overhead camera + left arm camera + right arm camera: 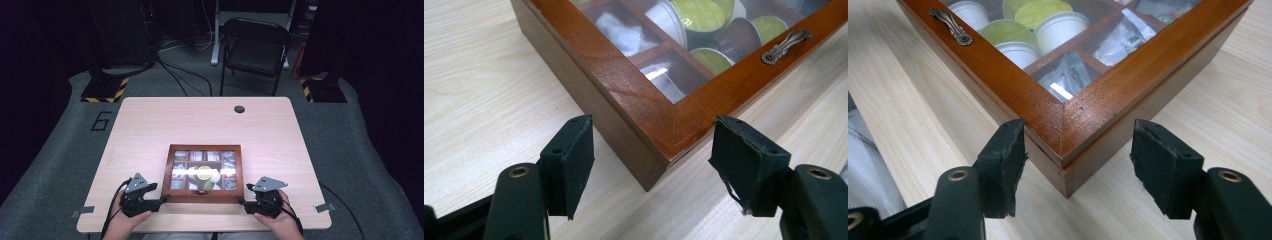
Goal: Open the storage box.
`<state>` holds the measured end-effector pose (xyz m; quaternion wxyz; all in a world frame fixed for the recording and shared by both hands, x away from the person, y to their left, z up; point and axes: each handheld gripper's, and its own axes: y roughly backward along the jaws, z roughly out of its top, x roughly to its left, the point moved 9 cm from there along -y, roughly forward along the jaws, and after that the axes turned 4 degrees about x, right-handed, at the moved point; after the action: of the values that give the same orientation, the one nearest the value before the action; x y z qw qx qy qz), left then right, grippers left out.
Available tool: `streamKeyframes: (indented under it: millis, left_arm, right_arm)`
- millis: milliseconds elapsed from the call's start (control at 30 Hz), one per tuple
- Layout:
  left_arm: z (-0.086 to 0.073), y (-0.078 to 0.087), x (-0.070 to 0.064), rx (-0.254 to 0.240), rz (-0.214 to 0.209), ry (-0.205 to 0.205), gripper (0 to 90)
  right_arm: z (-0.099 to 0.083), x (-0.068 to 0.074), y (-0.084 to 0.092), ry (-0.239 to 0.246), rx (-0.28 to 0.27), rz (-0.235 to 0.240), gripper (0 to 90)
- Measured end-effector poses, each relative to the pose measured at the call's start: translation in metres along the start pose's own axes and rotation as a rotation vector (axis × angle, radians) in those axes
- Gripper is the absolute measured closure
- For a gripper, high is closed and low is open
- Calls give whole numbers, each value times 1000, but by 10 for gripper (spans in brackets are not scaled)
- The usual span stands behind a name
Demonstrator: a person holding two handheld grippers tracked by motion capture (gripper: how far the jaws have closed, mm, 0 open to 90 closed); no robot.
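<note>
Grey carpet covers the floor of a dark room, with a painted figure 6 off the far left corner of the worktop. A black folding chair stands on the far side, well apart from it, and two stand bases edged in yellow-and-black tape sit near its far corners. The worktop is pale wood-grain laminate, rectangular with rounded corners, smooth and matt, with a round dark cable hole near its far edge.

On the worktop's near half, about midway across, lies the wooden box: reddish-brown, glossy, with mitred corners and a glass-paned lid. Through the pane show dividers, green-topped capsules, white cups and clear sachets. A small ornate metal handle sits on the lid's near rail.

The left tool lies level at the box's near left corner, held by the left hand. In the left gripper view its black padded jaws stand apart on either side of that corner, not pressing it. The right tool, in the right hand, is at the near right corner; its jaws also straddle the corner with gaps at both pads, though the left pad is just beside the wood. Black cables trail from both tools toward the near edge.
</note>
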<state>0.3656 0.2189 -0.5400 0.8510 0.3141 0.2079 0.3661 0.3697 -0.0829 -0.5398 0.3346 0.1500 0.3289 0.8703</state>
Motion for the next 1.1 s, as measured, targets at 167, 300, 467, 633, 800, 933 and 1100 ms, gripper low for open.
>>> streamKeyframes:
  millis: [167, 300, 467, 633, 800, 933, 1100]
  left_arm:
    - [-1, -7, -4, 18, -1, -25, 333]
    - [0, -10, -7, 23, -13, -31, 338]
    - [-2, -11, -7, 38, -9, -41, 349]
    - [-4, -14, -7, 56, 5, -54, 369]
    - [-3, -13, -7, 62, 9, -63, 368]
    - [-1, -12, -8, 46, 14, -67, 369]
    - [6, -9, -10, 4, 13, -61, 373]
  right_arm:
    - [-3, 5, -7, 21, 30, 8, 389]
    - [-4, 3, -10, 40, 41, -8, 393]
    - [-5, 3, -10, 19, 39, 2, 407]
    - [-4, 4, -8, 26, 43, -3, 425]
    - [-4, 4, -8, 23, 41, -2, 433]
    - [-2, 4, -8, 25, 33, -2, 442]
    - [2, 3, -5, 15, 7, -2, 455]
